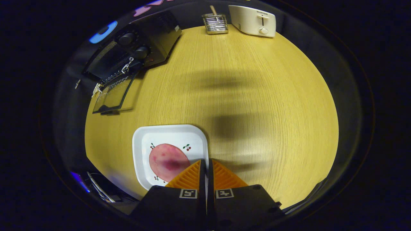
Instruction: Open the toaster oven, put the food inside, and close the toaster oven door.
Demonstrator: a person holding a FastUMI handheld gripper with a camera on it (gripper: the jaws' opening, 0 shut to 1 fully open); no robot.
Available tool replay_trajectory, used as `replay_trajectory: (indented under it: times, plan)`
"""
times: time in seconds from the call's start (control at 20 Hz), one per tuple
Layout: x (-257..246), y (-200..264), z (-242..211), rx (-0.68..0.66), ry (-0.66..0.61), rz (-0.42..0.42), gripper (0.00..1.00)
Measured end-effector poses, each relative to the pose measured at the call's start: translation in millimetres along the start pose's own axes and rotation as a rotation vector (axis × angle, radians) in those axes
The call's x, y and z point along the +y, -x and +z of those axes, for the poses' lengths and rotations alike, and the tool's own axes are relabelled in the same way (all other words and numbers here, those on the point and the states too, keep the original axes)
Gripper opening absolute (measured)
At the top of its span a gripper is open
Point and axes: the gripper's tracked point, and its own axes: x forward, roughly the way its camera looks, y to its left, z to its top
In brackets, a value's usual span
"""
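Gripper view: food beside closed tongs.

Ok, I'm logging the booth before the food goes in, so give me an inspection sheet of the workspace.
Surface: round wooden table, bare middle.
Job's things: toaster oven at far left, door open and down; pink food slice on white square plate.
Clutter: white pop-up toaster, wire rack at the far edge.
Gripper: gripper shut, empty, over the plate's edge.
Cables: nothing seen.
Surroundings: dark booth wall.
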Motion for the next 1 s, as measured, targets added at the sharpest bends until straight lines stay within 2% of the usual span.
replay_trajectory:
  times: [0.35, 0.55, 0.8, 1.0]
  plan:
    - [11.0, 9.4, -6.7, 0.022, -0.327, 0.246, 0.05]
    - [19.2, 21.4, 2.2, -0.016, -0.465, 0.339, 0.05]
    - [48.7, 57.0, 23.7, -0.103, -0.656, 0.507, 0.05]
    - [79.0, 75.6, 28.9, -0.193, -0.685, 0.496, 0.05]
